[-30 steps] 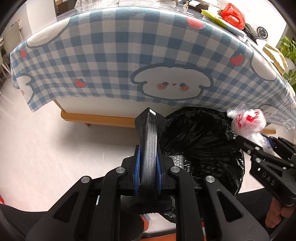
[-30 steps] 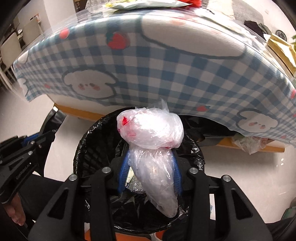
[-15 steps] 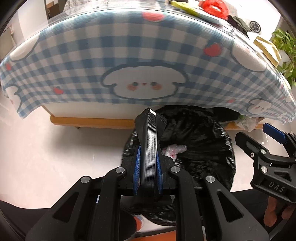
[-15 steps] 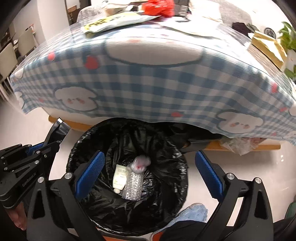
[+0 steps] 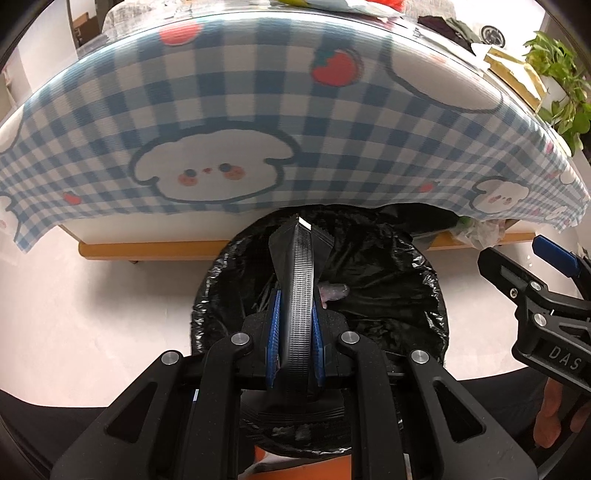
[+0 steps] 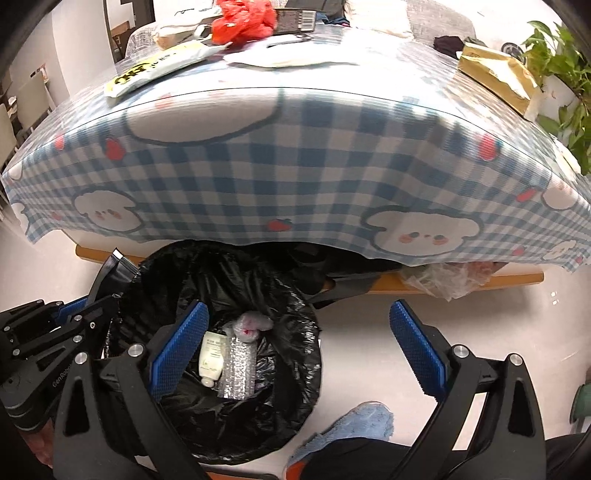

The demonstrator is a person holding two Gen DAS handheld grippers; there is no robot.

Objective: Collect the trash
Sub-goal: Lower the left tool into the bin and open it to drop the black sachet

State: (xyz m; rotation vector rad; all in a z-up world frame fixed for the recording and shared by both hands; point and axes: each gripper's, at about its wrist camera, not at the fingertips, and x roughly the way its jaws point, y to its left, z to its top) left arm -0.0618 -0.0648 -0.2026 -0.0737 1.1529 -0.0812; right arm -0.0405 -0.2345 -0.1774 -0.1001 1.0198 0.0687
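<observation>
Here, each thing is listed by name.

Bin: a round bin [image 6: 295, 387] lined with a black bag [image 5: 388, 295] is seen on the pale floor, just in front of the table edge.

Left gripper: the left gripper [image 5: 295, 280] is pointed down over the bin. Its jaws are pressed together, and nothing is seen between them. In the right wrist view it [image 6: 110, 273] is seen at the bin's left rim.

Right gripper: the right gripper [image 6: 299, 343] is held over the bin's right side. Its jaws have just been opening and are now spread wide apart, with nothing between them. The blue pads [image 6: 181, 339] are bare.

Trash in the bin: a clear plastic bag with red marks [image 6: 251, 323] is seen lying at the bottom of the bin. A white tube [image 6: 212, 356] and a piece of bubble wrap [image 6: 238, 367] are lying just beside it.

Table: the table is covered with a blue and white checked cloth [image 6: 295, 177] with white puppies and strawberries on it.

Trash on the table: a red plastic bag [image 6: 243, 20], a yellow and white packet [image 6: 155, 70] and a brown paper bag [image 6: 495, 74] are seen on top.

Under the table: a crumpled clear bag [image 6: 443, 280] is seen on the right, by the wooden rail.

Plant: green leaves [image 6: 565, 59] are seen at the far right.
</observation>
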